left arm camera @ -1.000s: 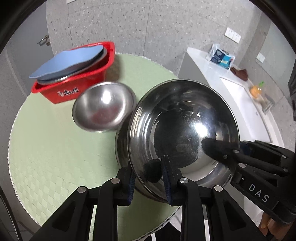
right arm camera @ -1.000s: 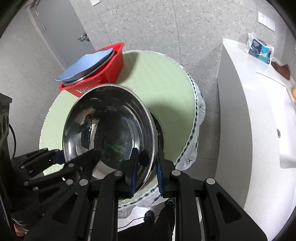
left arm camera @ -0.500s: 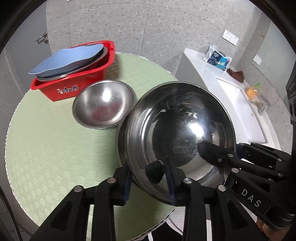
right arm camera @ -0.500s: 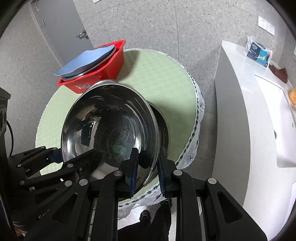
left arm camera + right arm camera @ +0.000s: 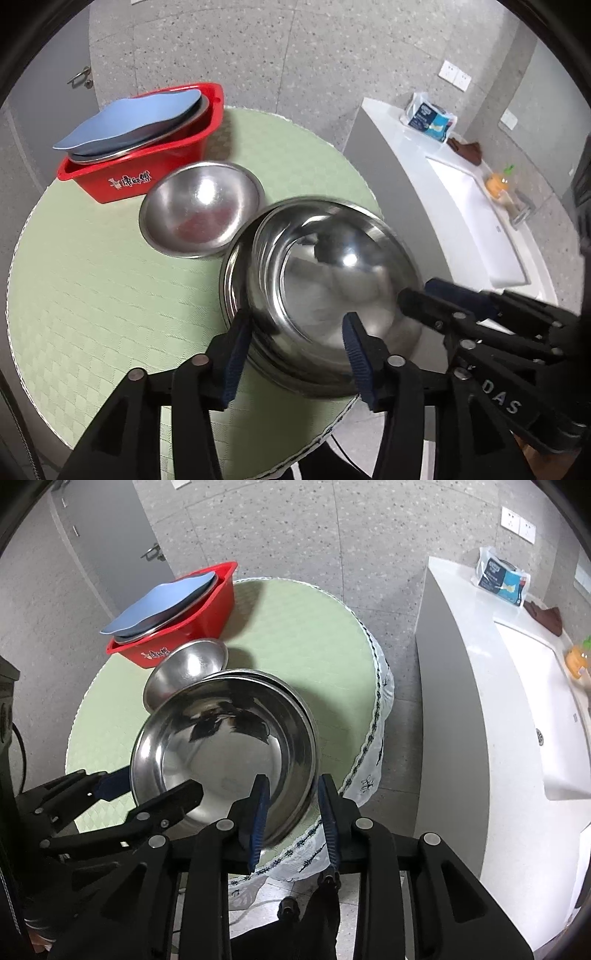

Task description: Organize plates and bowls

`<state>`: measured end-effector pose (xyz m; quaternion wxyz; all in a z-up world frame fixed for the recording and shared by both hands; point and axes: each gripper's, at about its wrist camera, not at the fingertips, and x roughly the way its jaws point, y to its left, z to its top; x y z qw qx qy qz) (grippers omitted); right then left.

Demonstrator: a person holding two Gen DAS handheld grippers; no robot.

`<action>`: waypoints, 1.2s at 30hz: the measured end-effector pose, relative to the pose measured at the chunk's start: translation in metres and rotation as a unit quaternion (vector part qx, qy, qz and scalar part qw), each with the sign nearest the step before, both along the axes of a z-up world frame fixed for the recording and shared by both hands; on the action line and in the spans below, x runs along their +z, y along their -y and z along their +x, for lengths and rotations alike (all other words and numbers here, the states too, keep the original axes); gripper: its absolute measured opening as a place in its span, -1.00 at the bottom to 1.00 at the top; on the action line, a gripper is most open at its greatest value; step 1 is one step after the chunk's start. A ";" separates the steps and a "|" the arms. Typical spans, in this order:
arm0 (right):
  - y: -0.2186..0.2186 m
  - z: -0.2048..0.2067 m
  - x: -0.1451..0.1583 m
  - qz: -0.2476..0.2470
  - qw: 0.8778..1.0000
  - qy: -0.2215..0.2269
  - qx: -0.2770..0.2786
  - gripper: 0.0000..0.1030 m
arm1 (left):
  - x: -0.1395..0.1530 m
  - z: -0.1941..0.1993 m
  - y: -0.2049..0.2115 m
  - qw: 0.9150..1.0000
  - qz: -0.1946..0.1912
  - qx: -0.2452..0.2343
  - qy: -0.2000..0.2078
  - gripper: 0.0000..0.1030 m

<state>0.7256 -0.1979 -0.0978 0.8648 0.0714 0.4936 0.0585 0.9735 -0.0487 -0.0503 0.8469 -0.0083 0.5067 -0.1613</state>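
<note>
A large steel bowl (image 5: 332,273) (image 5: 221,746) rests nested in a second steel bowl, whose rim (image 5: 231,266) (image 5: 258,674) shows around it, on the round green table (image 5: 92,295). My left gripper (image 5: 295,328) straddles the near rim; its jaws are opening and the pads stand clear of the metal. My right gripper (image 5: 293,790) straddles the opposite rim, also opening, with its pads off the bowl. A smaller steel bowl (image 5: 201,206) (image 5: 188,668) sits behind. A red basin (image 5: 147,173) (image 5: 207,616) holds a blue plate (image 5: 129,122) over steel plates.
A white counter (image 5: 461,701) with a sink stands right of the table, bearing a tissue pack (image 5: 502,576) and an orange bottle (image 5: 496,184). The table's lace-trimmed edge (image 5: 373,738) lies just below the nested bowls. A grey door (image 5: 103,535) is behind the basin.
The large bowl, held tilted by both grippers, has dropped level into the bowl beneath it. Both pairs of jaws have widened and let go of its rim.
</note>
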 end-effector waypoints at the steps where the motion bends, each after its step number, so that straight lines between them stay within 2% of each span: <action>1: 0.001 0.001 -0.001 0.006 1.000 -0.003 -0.001 -0.44 | 0.002 -0.001 -0.002 1.000 -0.006 0.001 0.002 0.00; 3: 0.003 0.001 -0.002 0.011 1.000 -0.003 -0.004 -0.40 | 0.004 -0.001 -0.005 1.000 -0.004 0.006 0.006 0.15; 8: 0.006 0.007 0.005 0.015 1.000 0.007 -0.003 -0.17 | 0.013 -0.003 -0.016 0.999 -0.018 0.024 0.015 0.24; 11: 0.004 0.017 0.014 0.015 1.000 0.018 0.005 -0.16 | 0.021 -0.001 -0.027 0.998 -0.021 0.044 0.029 0.39; 17: 0.002 0.049 0.029 0.019 0.999 0.036 0.032 -0.08 | 0.029 0.007 -0.057 0.993 -0.026 0.106 0.045 0.52; 24: -0.007 0.104 0.026 0.039 0.996 0.021 0.079 -0.07 | 0.014 0.031 -0.092 0.981 -0.026 0.192 0.023 0.52; 32: -0.034 0.163 -0.006 0.067 0.986 -0.040 0.144 -0.06 | -0.021 0.063 -0.109 0.970 -0.023 0.241 -0.026 0.48; 34: -0.041 0.171 -0.015 0.070 0.984 -0.056 0.155 -0.06 | -0.029 0.069 -0.107 0.969 -0.024 0.244 -0.037 0.43; 36: -0.046 0.177 -0.025 0.073 0.981 -0.071 0.166 -0.06 | -0.037 0.076 -0.106 0.969 -0.029 0.241 -0.052 0.26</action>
